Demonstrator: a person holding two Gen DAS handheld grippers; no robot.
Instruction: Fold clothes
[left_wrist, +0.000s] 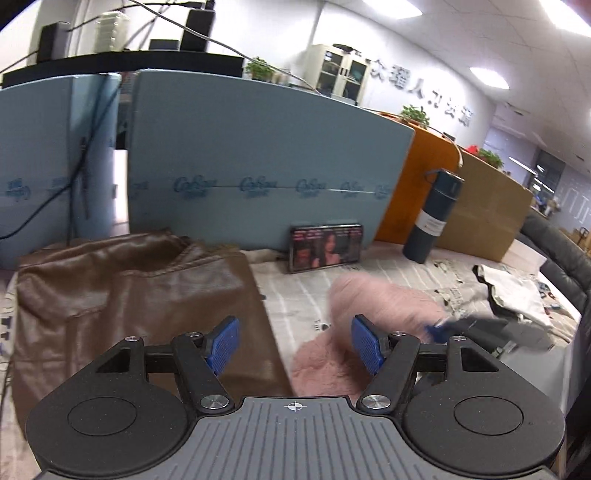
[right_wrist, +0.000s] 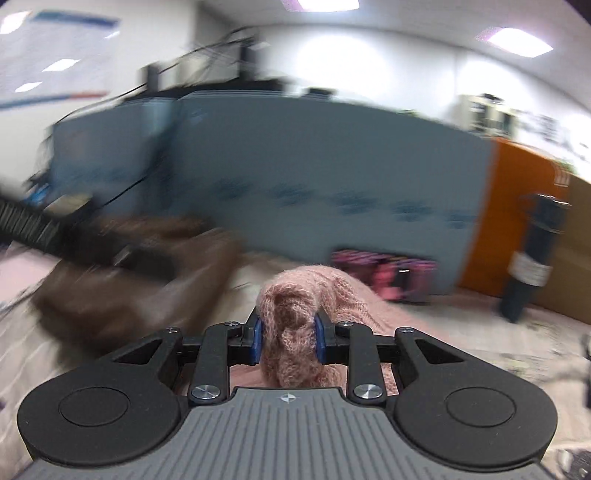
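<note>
Pink knit fabric bunches right in front of my right-hand camera, where the right gripper (right_wrist: 289, 339) is clamped on a thick fold of the pink sweater (right_wrist: 295, 332), both blue pads (right_wrist: 257, 341) pressing into the wool. Most of that view is smeared by motion blur, so I can only roughly make out the brown garment (right_wrist: 122, 295) at the left and a dark bar crossing it that I cannot identify. My left gripper (left_wrist: 293, 345) hangs with its jaws spread wide and nothing between them, above the seam where the brown leather-like garment (left_wrist: 122, 295) meets the sweater (left_wrist: 369, 310). From this side the right gripper (left_wrist: 436, 328) shows only as a blurred blue and grey streak against the pink wool. Everything rests on a table covered by a pale printed cloth (left_wrist: 295, 295). Behind it stand blue foam boards (left_wrist: 258, 155), a phone (left_wrist: 325, 248) propped with its screen lit, a dark flask (left_wrist: 434, 218), and an orange panel (left_wrist: 417, 184). A crumpled white garment (left_wrist: 517, 295) lies at the far right, partly cut off by a dark chair back (left_wrist: 557, 251).
</note>
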